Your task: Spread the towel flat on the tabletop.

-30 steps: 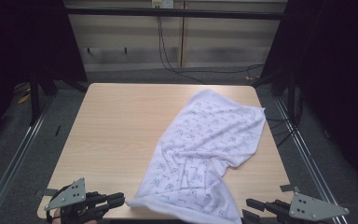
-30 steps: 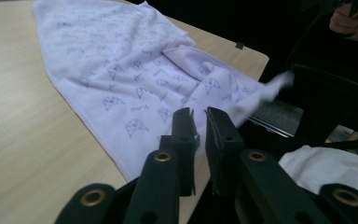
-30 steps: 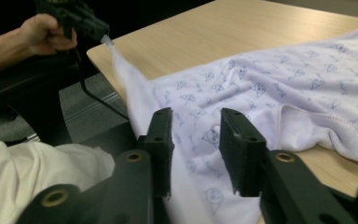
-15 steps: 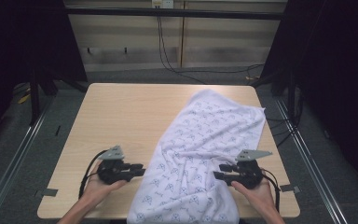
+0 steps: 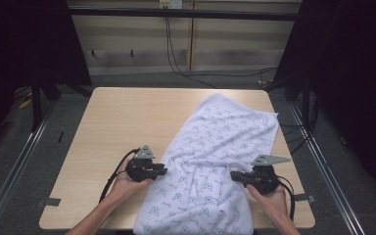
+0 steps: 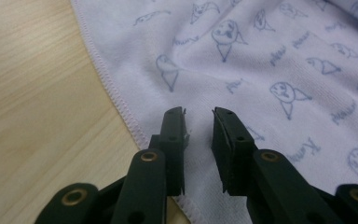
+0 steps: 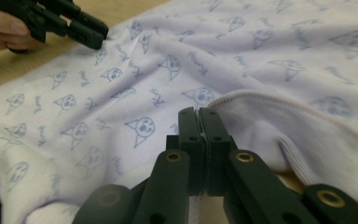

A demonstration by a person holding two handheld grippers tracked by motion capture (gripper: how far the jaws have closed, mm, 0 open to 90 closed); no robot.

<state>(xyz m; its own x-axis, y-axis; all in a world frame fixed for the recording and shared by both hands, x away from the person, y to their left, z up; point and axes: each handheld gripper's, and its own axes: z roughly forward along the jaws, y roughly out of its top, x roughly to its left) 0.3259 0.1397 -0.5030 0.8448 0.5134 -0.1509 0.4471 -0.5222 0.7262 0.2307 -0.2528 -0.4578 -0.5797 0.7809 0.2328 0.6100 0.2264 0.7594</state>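
A white towel printed with small blue cat faces lies slantwise on the wooden table, from the far right corner to the front edge, where it hangs over. My left gripper sits at the towel's left hem, low over the cloth. In the left gripper view it is open by a narrow gap above the stitched hem. My right gripper touches the towel's right side. In the right gripper view it is shut, tips against a turned-over hem fold, with no cloth seen between them.
Bare wood spreads left of the towel and across the far left of the table. The left hand and its gripper appear far off in the right gripper view. Dark frame posts and floor rails flank the table; cables hang behind.
Both grippers came up from the table's front corners and moved inward to the towel's two sides. Over the last half second they barely shifted. The towel lies as before.
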